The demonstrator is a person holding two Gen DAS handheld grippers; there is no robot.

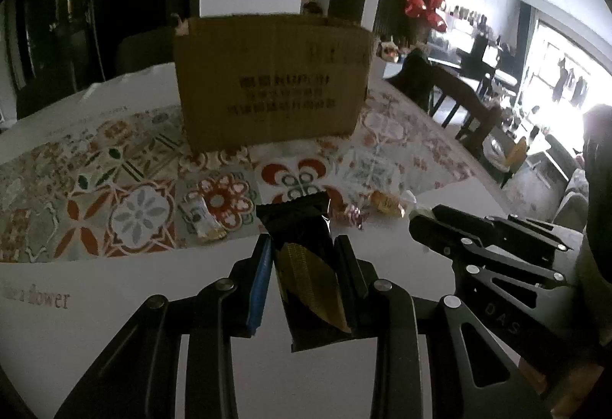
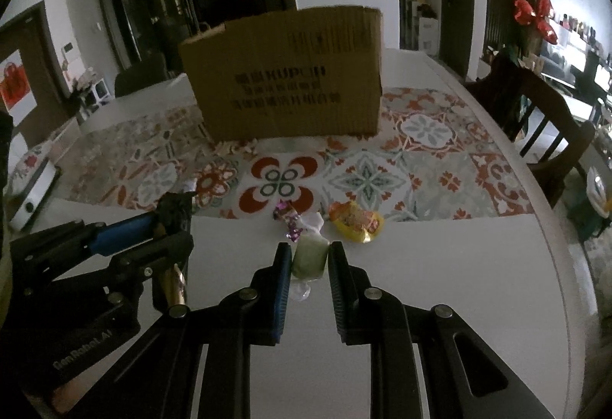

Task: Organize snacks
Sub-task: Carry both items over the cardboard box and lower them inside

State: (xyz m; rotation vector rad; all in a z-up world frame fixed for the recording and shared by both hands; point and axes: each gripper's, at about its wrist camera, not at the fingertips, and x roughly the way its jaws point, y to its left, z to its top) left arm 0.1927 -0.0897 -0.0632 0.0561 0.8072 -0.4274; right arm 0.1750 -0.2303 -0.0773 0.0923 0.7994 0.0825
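Observation:
My left gripper [image 1: 304, 247] is shut on a black and gold snack packet [image 1: 306, 266] and holds it above the white table; it also shows in the right wrist view [image 2: 172, 224]. My right gripper [image 2: 310, 250] is shut on a pale green wrapped candy [image 2: 310, 258] at the table surface. A brown cardboard box [image 1: 271, 78] stands upright at the back of the patterned mat, also in the right wrist view [image 2: 290, 75]. Loose on the table lie a yellow-orange packet [image 2: 357, 222], a purple foil candy [image 2: 288, 220] and a white and tan packet [image 1: 201, 218].
The patterned mat [image 2: 367, 178] covers the table's middle. Dark wooden chairs [image 2: 543, 113] stand at the right edge of the table. A white device [image 2: 34, 197] lies at the left edge. The right gripper body [image 1: 497, 247] is close beside my left gripper.

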